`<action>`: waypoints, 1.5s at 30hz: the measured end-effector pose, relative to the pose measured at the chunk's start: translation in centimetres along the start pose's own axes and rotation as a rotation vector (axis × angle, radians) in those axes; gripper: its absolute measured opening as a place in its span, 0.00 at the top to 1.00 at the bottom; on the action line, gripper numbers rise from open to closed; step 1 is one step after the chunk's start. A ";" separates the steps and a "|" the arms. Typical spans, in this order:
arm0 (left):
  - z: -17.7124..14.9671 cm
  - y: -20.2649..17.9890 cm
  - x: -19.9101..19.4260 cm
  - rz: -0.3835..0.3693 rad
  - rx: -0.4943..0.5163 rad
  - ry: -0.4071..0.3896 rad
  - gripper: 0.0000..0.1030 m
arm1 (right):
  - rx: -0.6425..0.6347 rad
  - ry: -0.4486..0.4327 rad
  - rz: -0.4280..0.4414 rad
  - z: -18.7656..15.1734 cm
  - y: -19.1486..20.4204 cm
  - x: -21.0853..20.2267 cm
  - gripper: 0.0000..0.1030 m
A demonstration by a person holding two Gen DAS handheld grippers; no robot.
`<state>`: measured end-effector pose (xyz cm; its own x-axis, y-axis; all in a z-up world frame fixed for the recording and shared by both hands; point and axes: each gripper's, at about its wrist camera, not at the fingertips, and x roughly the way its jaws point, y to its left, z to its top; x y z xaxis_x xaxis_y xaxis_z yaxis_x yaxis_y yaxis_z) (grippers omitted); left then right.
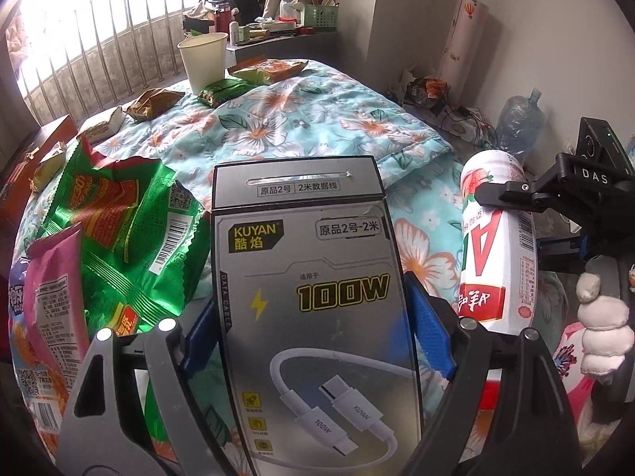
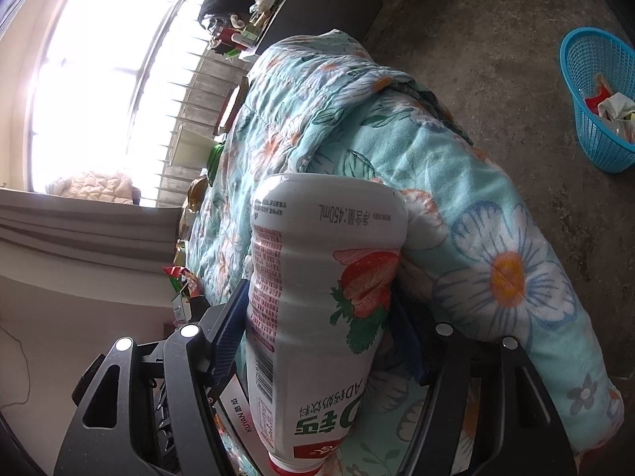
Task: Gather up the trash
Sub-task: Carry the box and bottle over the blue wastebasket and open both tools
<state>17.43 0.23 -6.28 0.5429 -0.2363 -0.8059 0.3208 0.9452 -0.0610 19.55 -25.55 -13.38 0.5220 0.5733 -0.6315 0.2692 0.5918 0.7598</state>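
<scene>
My left gripper (image 1: 313, 329) is shut on a grey KUYAN cable box (image 1: 313, 297) and holds it above the floral quilt (image 1: 301, 119). My right gripper (image 2: 317, 337) is shut on a white strawberry drink bottle (image 2: 317, 297); the bottle also shows at the right of the left wrist view (image 1: 496, 246), with the right gripper's finger (image 1: 512, 194) on it. Green snack wrappers (image 1: 119, 230) and a pink wrapper (image 1: 51, 301) lie on the quilt at left. Farther back are several small wrappers (image 1: 151, 103) and a paper cup (image 1: 202, 61). A blue basket (image 2: 599, 99) with trash stands on the floor.
A window with metal bars (image 1: 99, 47) runs behind the quilt. A cluttered counter (image 1: 278, 27) is at the back. A large clear water bottle (image 1: 520, 119), cables and a paper roll (image 1: 464, 35) stand by the wall. A red box (image 1: 27, 166) sits at far left. Concrete floor (image 2: 496, 59) surrounds the basket.
</scene>
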 end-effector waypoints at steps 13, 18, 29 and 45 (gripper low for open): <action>0.1 -0.4 -2.5 -0.008 0.000 -0.059 0.23 | -0.209 -0.161 -0.073 -2.2 4.0 -5.4 0.38; 0.4 -1.3 -3.6 -0.002 0.019 -0.085 0.24 | -0.262 -0.231 -0.096 -3.0 4.7 -7.9 0.38; 2.4 -5.6 -6.5 -0.033 0.091 -0.156 0.24 | -0.250 -0.381 -0.070 -2.9 3.3 -13.9 0.38; 15.4 -25.7 -0.8 -0.355 0.326 -0.134 0.26 | -0.059 -0.720 -0.269 3.8 -8.7 -28.6 0.38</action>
<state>20.68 -27.37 4.94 0.4440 -0.5779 -0.6847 0.7180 0.6867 -0.1139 5.33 -49.21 -1.34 0.8483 -0.0926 -0.5214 0.4280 0.6998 0.5720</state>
